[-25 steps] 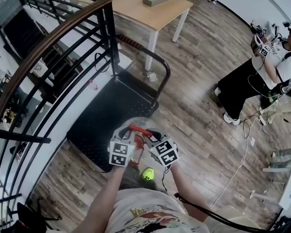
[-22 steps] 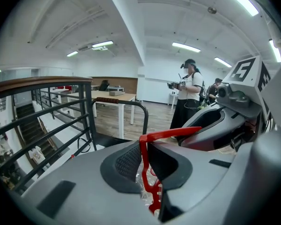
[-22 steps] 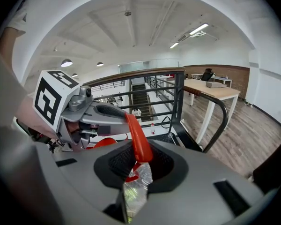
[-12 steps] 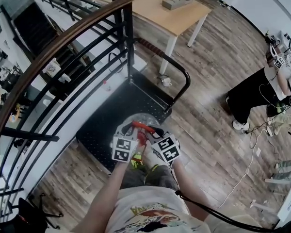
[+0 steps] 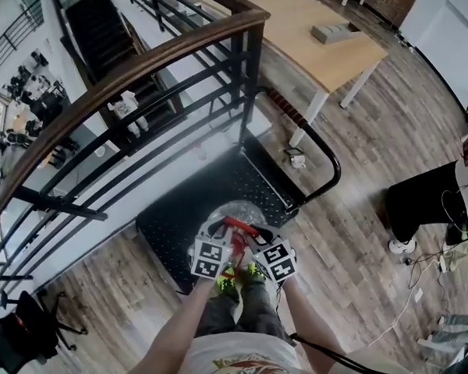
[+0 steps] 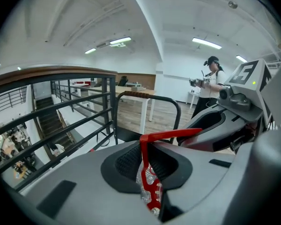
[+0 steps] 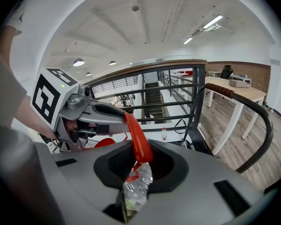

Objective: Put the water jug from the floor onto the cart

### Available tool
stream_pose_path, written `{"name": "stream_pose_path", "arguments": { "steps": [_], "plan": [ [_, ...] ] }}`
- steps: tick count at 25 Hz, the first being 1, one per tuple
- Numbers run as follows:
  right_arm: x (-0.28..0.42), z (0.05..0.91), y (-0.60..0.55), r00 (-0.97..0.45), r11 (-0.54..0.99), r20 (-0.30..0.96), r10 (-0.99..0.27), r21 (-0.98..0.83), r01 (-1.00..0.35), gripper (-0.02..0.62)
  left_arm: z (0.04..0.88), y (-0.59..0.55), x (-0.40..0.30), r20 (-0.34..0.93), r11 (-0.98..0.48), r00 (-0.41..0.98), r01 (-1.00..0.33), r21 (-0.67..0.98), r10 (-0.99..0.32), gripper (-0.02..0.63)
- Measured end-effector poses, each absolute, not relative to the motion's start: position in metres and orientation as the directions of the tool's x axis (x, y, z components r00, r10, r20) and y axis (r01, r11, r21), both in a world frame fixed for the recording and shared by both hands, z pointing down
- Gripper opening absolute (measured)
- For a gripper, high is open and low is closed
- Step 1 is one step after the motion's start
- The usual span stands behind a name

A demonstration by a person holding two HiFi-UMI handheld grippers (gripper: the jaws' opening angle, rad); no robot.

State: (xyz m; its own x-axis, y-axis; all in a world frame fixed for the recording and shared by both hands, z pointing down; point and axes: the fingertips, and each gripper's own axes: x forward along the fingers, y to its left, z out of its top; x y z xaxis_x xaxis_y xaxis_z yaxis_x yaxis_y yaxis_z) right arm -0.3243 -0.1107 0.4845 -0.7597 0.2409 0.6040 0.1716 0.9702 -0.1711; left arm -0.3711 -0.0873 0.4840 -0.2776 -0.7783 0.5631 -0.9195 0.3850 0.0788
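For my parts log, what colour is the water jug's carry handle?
Red; the handle shows best in the left gripper view.

On the cart, the deck is left open towards its far end, where passage is barred by the push handle. The cart's left is hemmed by the railing, seemingly just beside it; open floor is found on the cart's right.

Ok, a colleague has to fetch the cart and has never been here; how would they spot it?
Start at the curved stair railing with the wooden handrail. The cart stands on the floor right beside it, before the light wooden table. Unlike the table, it is a low black dotted platform with one looped push handle.
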Motion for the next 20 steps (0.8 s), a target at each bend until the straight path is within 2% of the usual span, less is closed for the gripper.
{"name": "stream_pose_path", "arguments": {
  "steps": [8,20],
  "plan": [
    [-0.360,0.527,-0.124,-0.720,0.951,0.622,0.308,-0.184,0.248,0.069,0.527,-0.096,-0.406,0.578,0.460,-0.331,-0.883,0.088,-0.746,0.038],
    [-0.409,0.581,-0.154,-0.709,0.939,0.617,0.342,-0.205,0.275,0.069,0.579,-0.123,-0.454,0.590,0.524,-0.386,-0.848,0.075,-0.709,0.038]
  ]
}}
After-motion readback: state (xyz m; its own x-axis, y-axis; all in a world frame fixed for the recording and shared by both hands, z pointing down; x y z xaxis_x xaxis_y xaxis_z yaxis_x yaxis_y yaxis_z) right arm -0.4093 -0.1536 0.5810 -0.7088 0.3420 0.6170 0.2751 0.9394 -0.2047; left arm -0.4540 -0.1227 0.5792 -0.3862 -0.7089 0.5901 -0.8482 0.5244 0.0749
